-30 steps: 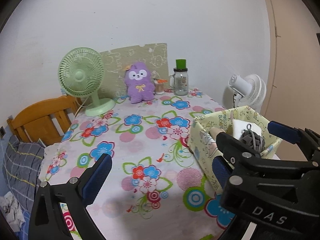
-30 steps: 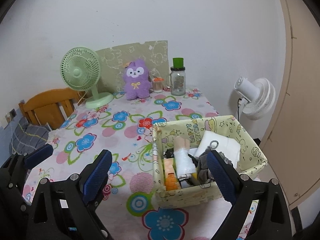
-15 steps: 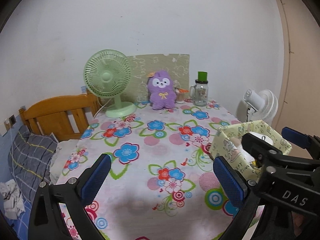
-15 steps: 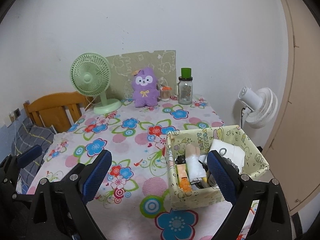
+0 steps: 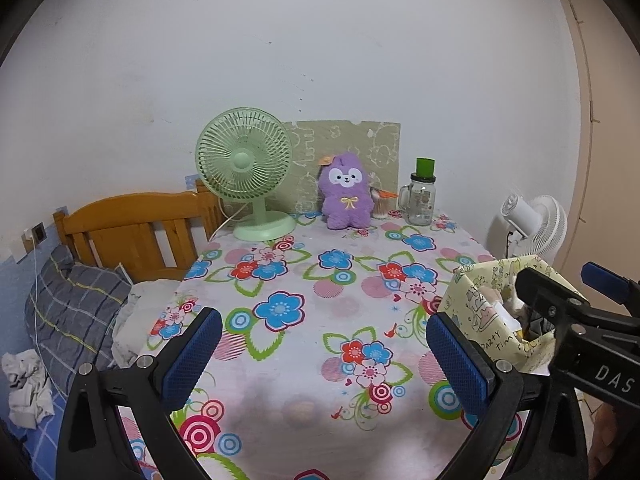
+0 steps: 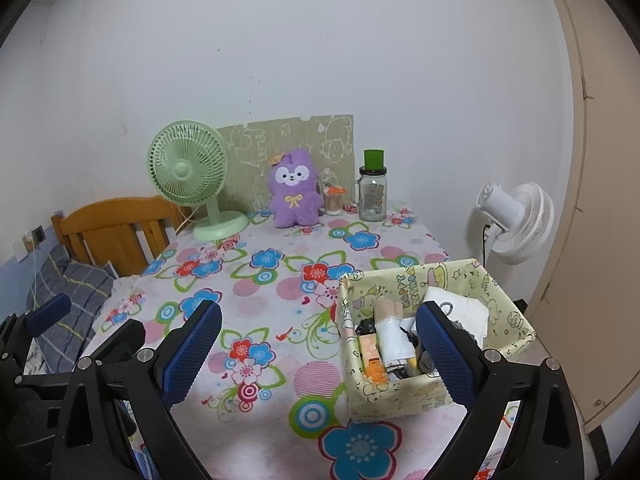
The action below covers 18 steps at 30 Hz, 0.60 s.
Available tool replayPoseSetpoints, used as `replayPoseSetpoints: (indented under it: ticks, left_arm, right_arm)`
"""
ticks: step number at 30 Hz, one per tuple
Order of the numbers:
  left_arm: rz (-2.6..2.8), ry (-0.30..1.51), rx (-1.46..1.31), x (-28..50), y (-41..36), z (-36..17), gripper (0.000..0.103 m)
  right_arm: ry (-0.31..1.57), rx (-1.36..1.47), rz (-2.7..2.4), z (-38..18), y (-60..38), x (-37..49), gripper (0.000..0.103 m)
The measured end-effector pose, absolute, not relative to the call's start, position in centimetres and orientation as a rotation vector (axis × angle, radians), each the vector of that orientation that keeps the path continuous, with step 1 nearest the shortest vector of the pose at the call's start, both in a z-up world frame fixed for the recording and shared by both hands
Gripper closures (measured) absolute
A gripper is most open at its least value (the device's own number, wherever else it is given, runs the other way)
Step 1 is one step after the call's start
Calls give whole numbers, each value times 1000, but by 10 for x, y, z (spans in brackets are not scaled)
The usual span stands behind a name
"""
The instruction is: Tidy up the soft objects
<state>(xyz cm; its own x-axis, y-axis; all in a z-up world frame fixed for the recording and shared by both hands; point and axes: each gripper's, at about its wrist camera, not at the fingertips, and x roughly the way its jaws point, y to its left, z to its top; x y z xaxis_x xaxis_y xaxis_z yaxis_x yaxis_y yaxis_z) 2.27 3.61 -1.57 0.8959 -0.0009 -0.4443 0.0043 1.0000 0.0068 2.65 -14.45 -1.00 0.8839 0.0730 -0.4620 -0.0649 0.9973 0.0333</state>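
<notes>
Both grippers spread wide and empty above the flowered table

The left gripper (image 5: 324, 348) and right gripper (image 6: 318, 344) grasp nothing; the purple plush toy (image 6: 295, 189) sits upright at the table's (image 6: 256, 280) far edge, well apart from the yellow box (image 6: 400, 398) at its near right corner.

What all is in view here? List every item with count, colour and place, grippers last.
Floral tablecloth-covered table: one, pink-white, centre.
Green desk fan: one, back left of table.
Purple plush toy: one, back centre, upright.
Glass jar with green lid: one, right of plush.
Small orange-topped container: one, between plush and jar.
Yellow patterned fabric box: one, front right, filled with mixed items.
White floor fan: one, beyond table's right edge.
Wooden headboard: one, brown, left.
Left gripper: blue pads, open, empty.
Right gripper: blue pads, open, empty.
</notes>
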Motion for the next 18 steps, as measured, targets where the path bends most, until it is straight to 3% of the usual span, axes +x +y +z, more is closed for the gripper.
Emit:
replayPoseSetpoints:
  ticks: [18]
  left_arm:
    - [12, 443, -8, 18, 39, -11, 0]
  right_arm:
    - [468, 30, 60, -7, -153, 19, 3]
